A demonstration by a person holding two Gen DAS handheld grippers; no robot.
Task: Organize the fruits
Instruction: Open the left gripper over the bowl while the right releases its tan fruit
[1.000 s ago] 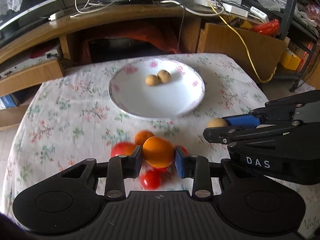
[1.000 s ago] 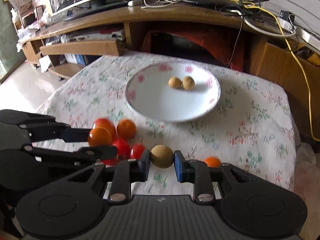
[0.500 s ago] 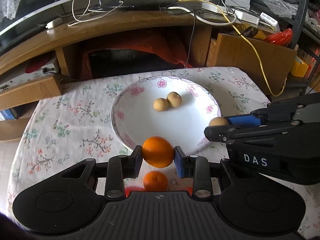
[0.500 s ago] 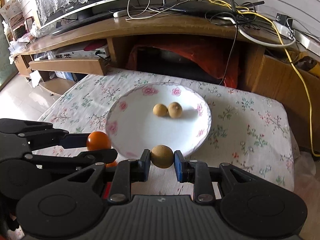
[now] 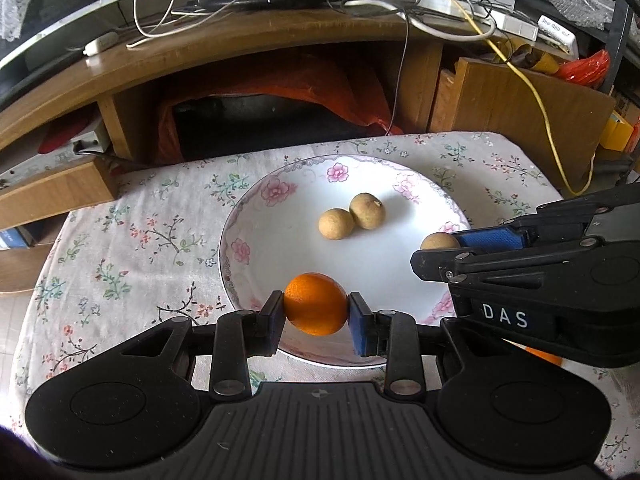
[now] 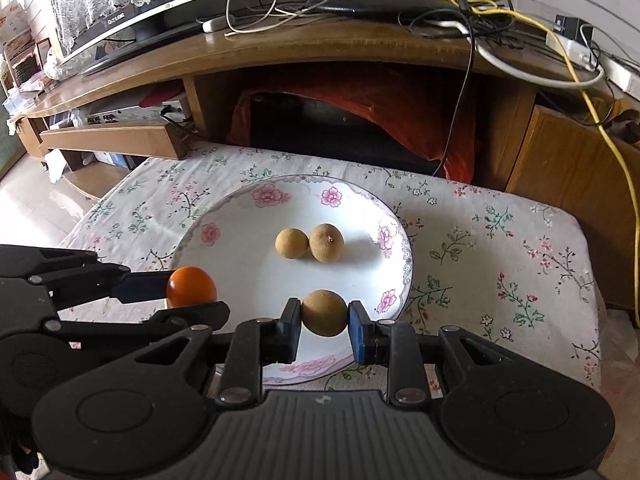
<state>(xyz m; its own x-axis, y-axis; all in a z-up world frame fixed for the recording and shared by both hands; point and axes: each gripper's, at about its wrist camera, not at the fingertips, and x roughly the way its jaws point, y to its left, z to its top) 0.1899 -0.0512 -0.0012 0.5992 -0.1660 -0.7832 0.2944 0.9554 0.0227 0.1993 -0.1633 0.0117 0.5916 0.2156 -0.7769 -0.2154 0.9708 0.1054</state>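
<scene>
From the left wrist, my left gripper (image 5: pixel 316 312) has its jaws clamped on one orange (image 5: pixel 315 309) above the plate's (image 5: pixel 248 224) near rim. The plate sits mid-desk on a flowered cloth (image 5: pixel 132 240), holding two brown fruits (image 5: pixel 352 218).

From the right wrist, my right gripper (image 6: pixel 324 322) has its jaws clamped on a third brown fruit (image 6: pixel 323 312) over the plate's near edge; a wooden TV stand (image 6: pixel 280 52) stands behind.

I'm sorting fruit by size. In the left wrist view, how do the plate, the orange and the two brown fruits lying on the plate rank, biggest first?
1. Plate, by far.
2. Orange in the left gripper, though it is nearer the camera, which flatters it.
3. The two brown fruits look alike; no ranking between them.
</scene>
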